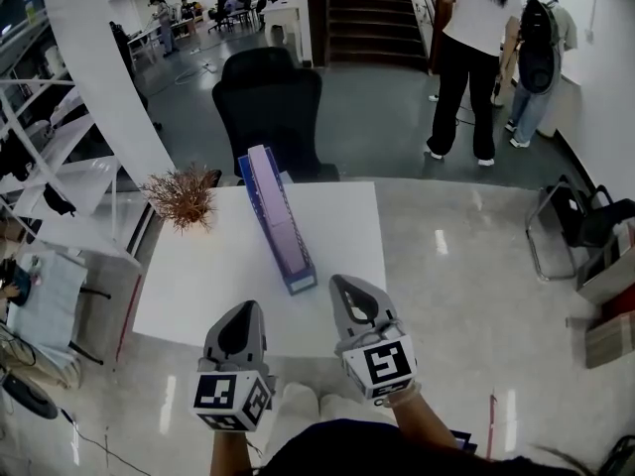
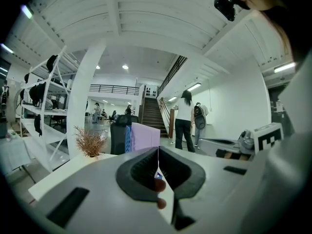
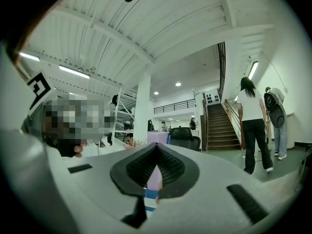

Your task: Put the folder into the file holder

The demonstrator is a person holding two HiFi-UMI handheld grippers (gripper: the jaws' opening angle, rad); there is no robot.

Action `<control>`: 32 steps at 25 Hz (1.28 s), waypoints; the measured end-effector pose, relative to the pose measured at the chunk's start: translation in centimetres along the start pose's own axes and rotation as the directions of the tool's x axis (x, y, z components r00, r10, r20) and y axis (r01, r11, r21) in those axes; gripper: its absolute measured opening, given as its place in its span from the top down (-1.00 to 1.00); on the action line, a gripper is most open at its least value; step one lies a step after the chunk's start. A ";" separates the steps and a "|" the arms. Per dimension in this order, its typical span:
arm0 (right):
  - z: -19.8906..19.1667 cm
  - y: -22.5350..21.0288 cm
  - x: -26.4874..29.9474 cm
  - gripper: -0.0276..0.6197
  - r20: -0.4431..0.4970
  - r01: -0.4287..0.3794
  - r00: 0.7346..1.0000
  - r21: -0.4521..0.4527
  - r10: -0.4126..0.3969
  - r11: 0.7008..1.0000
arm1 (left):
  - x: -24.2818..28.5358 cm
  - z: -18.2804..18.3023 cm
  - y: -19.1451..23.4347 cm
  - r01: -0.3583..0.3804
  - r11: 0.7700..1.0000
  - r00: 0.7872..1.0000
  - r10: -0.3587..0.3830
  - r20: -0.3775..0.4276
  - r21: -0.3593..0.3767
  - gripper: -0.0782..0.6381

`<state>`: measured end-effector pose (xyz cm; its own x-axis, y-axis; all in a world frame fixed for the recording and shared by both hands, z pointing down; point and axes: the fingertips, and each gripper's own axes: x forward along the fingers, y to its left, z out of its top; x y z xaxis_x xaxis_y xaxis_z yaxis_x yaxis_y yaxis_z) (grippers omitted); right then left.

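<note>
Folder (image 1: 274,204), pale purple, stands on edge inside the blue file holder (image 1: 301,284), which lies lengthwise down the middle of the white desk (image 1: 198,286), one end far and one end near. A small pale label shows on the holder's near blue end in the right gripper view, its print too small to read.

Left claw (image 1: 245,307) hangs over the desk's near edge, its jaws pressed together with nothing between them. Right claw (image 1: 339,282) is just to its right, jaws likewise closed and empty. The holder's near end sits a little beyond them, between the two, with bare desk in front of it. Each claw carries a cube with black-and-white square markers.

A dried brown plant (image 1: 182,198) stands at the desk's far left corner, apart from the holder. A black office chair (image 1: 270,107) is right behind the far edge. Left of the desk are a broad white column (image 1: 104,67) and white shelving (image 1: 50,157). On the floor to the right sit a metal frame with a dark bag (image 1: 575,221) and some boxes (image 1: 607,315). Far right, two people (image 1: 474,58) stand beside a staircase (image 1: 369,13), one wearing a backpack.
</note>
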<state>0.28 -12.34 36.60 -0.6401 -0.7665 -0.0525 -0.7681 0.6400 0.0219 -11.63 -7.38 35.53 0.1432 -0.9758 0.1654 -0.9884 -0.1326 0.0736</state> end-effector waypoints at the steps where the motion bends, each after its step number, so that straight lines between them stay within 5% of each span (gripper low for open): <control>1: 0.1 0.1 -0.1 0.91 -0.001 -0.005 1.000 0.001 0.005 1.000 | -0.1 0.1 -0.1 -0.003 1.000 1.000 0.003 0.002 0.000 0.76; 32: 2.1 3.9 -0.7 0.91 -0.035 0.049 0.998 -0.070 -0.051 0.996 | -3.1 0.1 2.1 0.093 0.996 0.996 -0.093 0.000 0.018 0.76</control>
<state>-2.24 -9.16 34.66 -0.5999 -0.7998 -0.0187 -0.7978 0.5963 0.0891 -14.17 -4.67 35.12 0.2344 -0.9592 0.1583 -0.9716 -0.2258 0.0706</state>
